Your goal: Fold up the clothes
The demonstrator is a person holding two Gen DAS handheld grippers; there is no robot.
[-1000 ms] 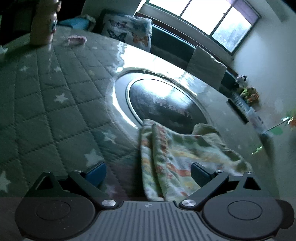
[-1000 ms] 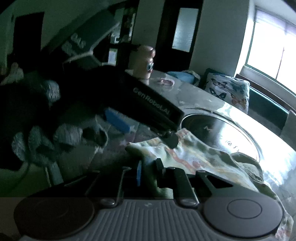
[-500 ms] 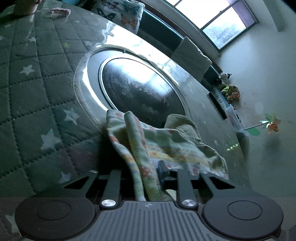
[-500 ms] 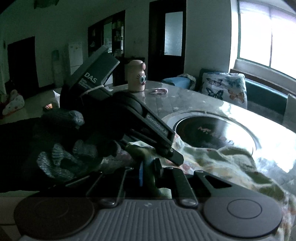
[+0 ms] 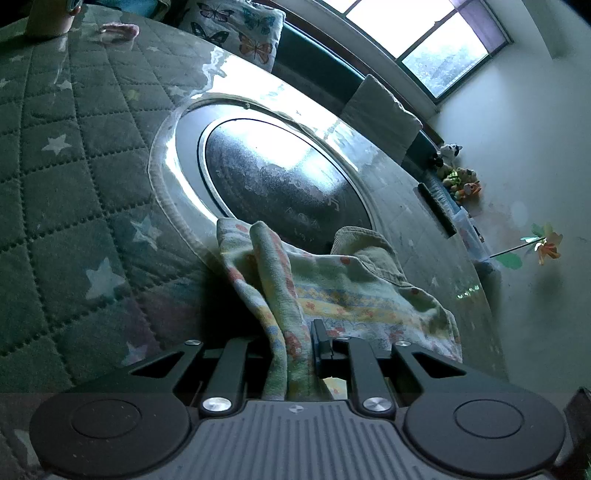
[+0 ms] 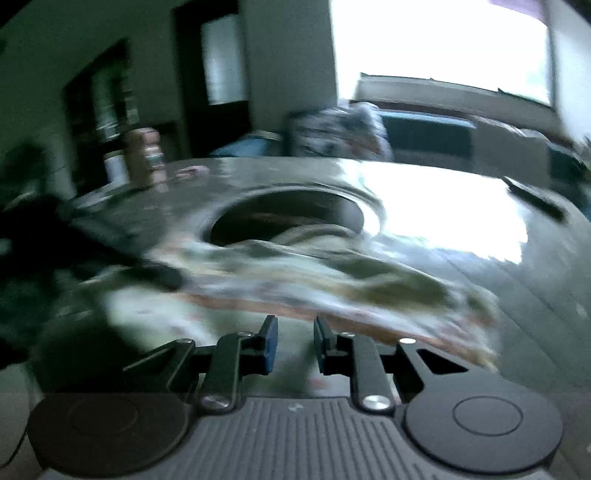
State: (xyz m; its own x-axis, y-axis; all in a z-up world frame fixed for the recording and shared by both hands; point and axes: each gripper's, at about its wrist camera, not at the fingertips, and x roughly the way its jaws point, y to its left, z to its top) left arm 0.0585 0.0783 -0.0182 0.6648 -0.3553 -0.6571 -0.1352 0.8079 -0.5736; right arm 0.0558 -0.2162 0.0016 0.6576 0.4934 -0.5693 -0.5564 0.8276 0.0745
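A small floral garment (image 5: 343, 284) lies bunched on the table beside the dark round inset (image 5: 280, 177). My left gripper (image 5: 291, 350) is shut on a fold of the garment at its near edge. In the right wrist view, which is blurred by motion, the garment (image 6: 314, 273) is stretched across the middle. My right gripper (image 6: 293, 343) has a narrow gap between its blue-padded fingers (image 6: 271, 343), with nothing clearly held. The left gripper's dark body shows at the left in the right wrist view (image 6: 110, 269).
A quilted star-pattern mat (image 5: 55, 184) covers the table's left part. A tall cartoon cup (image 5: 51, 18) and a small pink item (image 5: 118, 29) stand at the far edge. A bench with butterfly cushions (image 5: 240, 29) runs under the window.
My left gripper has closed on the garment's fold. My right gripper has let go of the cloth, opened a little and swung fast, which blurs its view.
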